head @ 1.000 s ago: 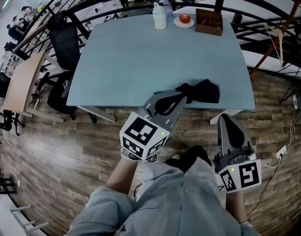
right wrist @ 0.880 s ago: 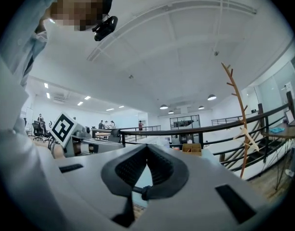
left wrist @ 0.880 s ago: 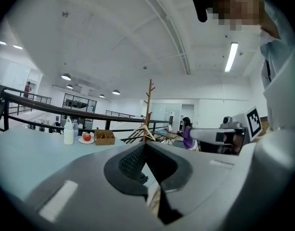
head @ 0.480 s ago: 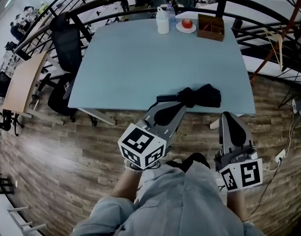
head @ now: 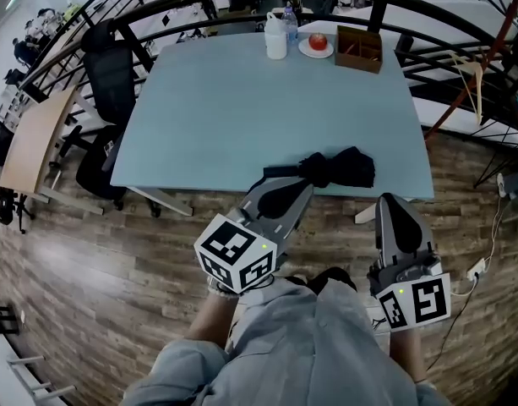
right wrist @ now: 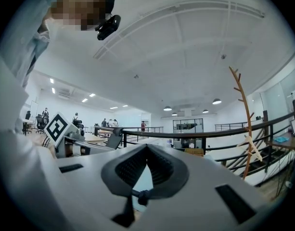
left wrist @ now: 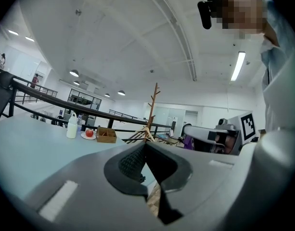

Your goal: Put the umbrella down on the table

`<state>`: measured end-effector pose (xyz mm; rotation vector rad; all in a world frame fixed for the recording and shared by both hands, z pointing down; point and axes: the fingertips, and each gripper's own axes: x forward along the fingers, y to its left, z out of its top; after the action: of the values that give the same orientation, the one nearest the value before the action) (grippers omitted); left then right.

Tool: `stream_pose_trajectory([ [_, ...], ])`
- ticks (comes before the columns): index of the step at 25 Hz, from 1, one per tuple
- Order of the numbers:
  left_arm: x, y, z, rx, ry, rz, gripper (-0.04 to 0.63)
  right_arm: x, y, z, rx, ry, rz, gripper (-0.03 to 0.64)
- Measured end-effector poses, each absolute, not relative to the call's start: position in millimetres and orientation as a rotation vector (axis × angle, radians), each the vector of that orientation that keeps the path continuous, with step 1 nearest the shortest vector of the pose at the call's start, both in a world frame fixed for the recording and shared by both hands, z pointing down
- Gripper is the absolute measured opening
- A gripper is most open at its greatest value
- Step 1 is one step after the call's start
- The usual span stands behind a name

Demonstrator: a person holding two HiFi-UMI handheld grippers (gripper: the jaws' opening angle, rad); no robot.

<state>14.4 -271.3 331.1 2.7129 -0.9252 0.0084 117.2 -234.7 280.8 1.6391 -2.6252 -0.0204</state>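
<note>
1 table (head: 242, 100). 1 blk umbrella (head: 339, 166) at its 6 o'clock edge. At 12 o'clock: 1 white bottle (head: 275, 34), 1 clear bottle (head: 290, 17), 1 plate (head: 303, 49) w/ 1 apple (head: 318, 41), 1 wooden box (head: 357, 57). 2 blk chairs (head: 115, 74), (head: 96, 169) at 9 o'clock. 2 grippers: left gripper (head: 274, 172), right gripper (head: 392, 200), 1 marker cube ea.
</note>
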Motion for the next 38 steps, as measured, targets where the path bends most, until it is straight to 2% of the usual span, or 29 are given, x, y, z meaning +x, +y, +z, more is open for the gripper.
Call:
stream_pose_trajectory([
  [20,19.5,-263.3,330.2,2.790,-0.973,0.087,0.005,102.8,-237.4,280.7,1.561,-2.674,-0.051,0.000],
  [38,27.4,-263.1,326.2,2.759,-0.923,-0.036,0.005,113.2,-225.8,285.8,1.586,-2.627,-0.038,0.000],
])
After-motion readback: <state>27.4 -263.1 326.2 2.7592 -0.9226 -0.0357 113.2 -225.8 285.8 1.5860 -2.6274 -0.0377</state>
